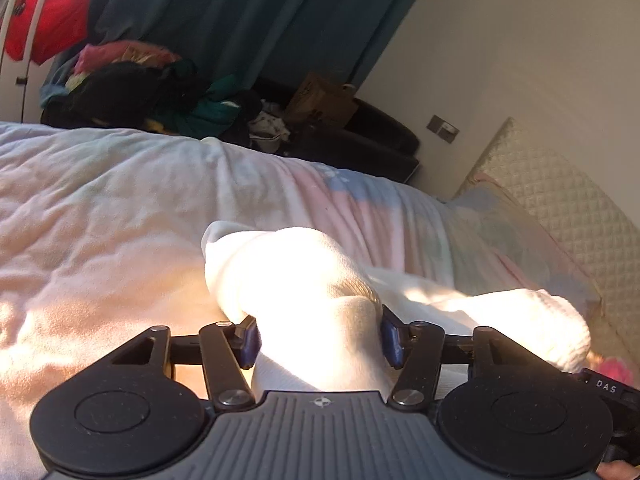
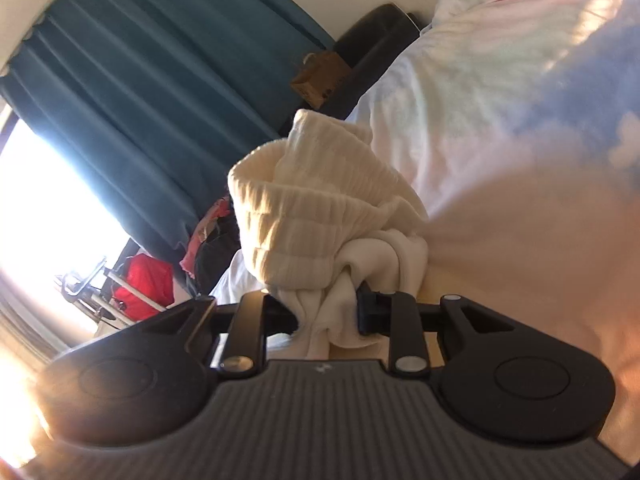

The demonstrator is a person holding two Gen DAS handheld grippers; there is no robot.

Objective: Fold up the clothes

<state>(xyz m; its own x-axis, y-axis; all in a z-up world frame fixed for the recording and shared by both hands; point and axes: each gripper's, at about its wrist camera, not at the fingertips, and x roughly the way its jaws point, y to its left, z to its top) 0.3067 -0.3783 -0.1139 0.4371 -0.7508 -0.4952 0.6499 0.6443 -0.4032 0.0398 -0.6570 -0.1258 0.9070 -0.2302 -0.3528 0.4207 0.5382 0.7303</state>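
A white sock point(image 1: 304, 280) is clamped by the left gripper point(image 1: 320, 340) and right gripper point(image 2: 326, 308) above the bedspread point(image 1: 100, 200).

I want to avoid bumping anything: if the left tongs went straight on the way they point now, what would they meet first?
The left tongs are already shut on the white sock, so that goes with them. Beyond it, the pastel bedspread rises in their path and would likely be met first, though depth is hard to judge.

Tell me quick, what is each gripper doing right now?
Left gripper: shut on a white sock.
Right gripper: shut on a cream sock.
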